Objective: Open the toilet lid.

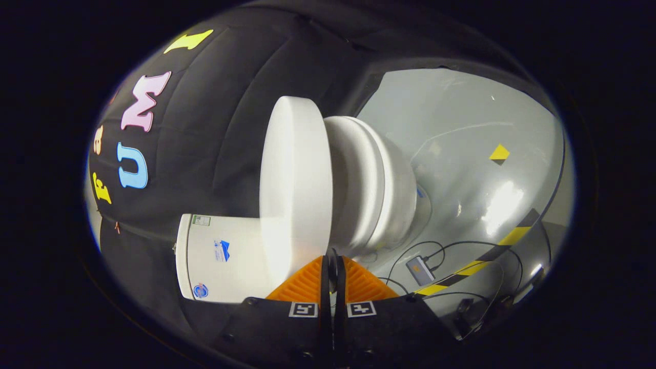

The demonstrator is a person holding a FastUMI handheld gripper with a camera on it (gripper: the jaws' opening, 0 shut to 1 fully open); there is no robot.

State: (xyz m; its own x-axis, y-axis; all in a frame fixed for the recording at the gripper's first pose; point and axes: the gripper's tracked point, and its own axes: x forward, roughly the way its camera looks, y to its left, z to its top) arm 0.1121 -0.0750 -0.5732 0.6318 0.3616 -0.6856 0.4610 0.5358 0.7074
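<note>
A: How are the orange ribbed fingers (307,282) of the hand-held gripper (333,279) seen?

B: They are seen pressed together, pad against pad, with only a thin dark seam between them. Nothing is held; the jaws are closed on nothing.

A: Where is the white glossy toilet lid (294,179) placed?

B: It is seen just beyond the fingertips, toward twelve o'clock from them. The whole view is rolled sideways, so the lid appears as a thick white disc seen edge-on. Whether its rim is touched by the fingertips cannot be told.

A: And the rest of the toilet?

B: The white ceramic bowl (379,189) is found against the lid at two o'clock from the fingers, the lid lying closed on it. The white rectangular cistern (220,256) is seen at ten o'clock from the fingertips.

A: What is noted on the grey glossy floor (461,133)?

B: A small grey box (420,270) with thin black cables (461,245) is seen at three o'clock from the fingers, and yellow-and-black striped tape (482,261) is laid beyond it.
</note>
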